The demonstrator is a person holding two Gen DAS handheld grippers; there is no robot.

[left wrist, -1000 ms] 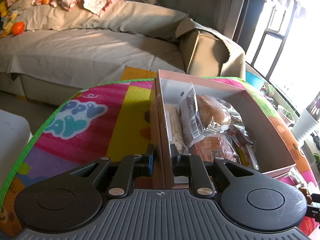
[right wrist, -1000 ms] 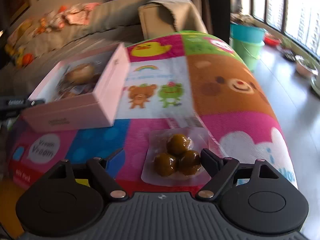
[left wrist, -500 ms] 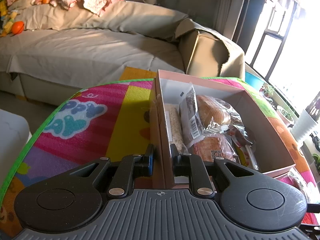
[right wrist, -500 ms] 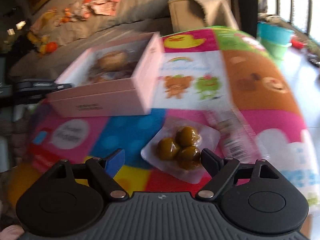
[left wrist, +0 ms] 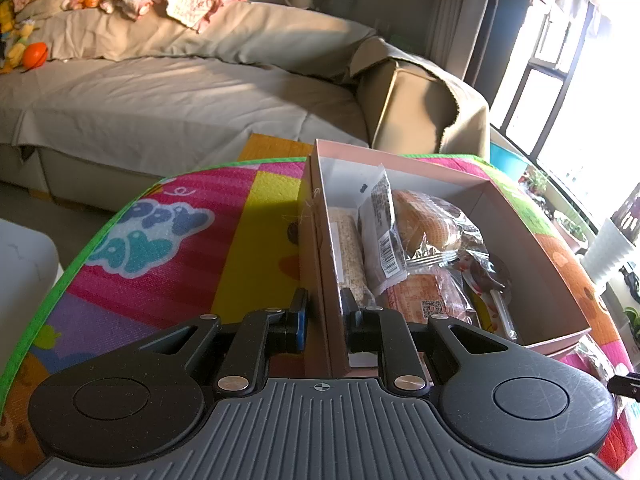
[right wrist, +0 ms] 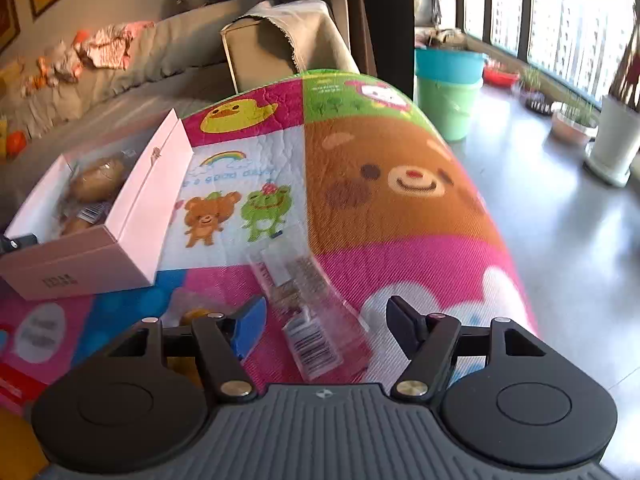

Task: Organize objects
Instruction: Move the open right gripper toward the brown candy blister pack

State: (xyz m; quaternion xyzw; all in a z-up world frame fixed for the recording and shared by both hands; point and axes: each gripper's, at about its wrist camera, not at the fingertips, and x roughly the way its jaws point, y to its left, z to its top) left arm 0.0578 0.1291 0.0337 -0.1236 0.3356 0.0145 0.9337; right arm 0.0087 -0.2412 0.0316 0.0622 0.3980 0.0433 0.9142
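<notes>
Two grippers working: our left gripper [left wrist: 323, 312] pinches the pink box [left wrist: 532, 236] wall, while our right gripper [right wrist: 323, 326] gapes over the clear packet [right wrist: 308, 312] lying between its fingers, probably light, slippery, best gripped mid-length.

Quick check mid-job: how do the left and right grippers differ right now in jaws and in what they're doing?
The left gripper has its jaws shut on the near wall of the pink box; the right gripper has its jaws wide open and holds nothing. The left one sits at the box, which has wrapped snacks inside; the right one is over the play mat, with a clear barcoded packet lying between its jaws. Both point along the same mat.
</notes>
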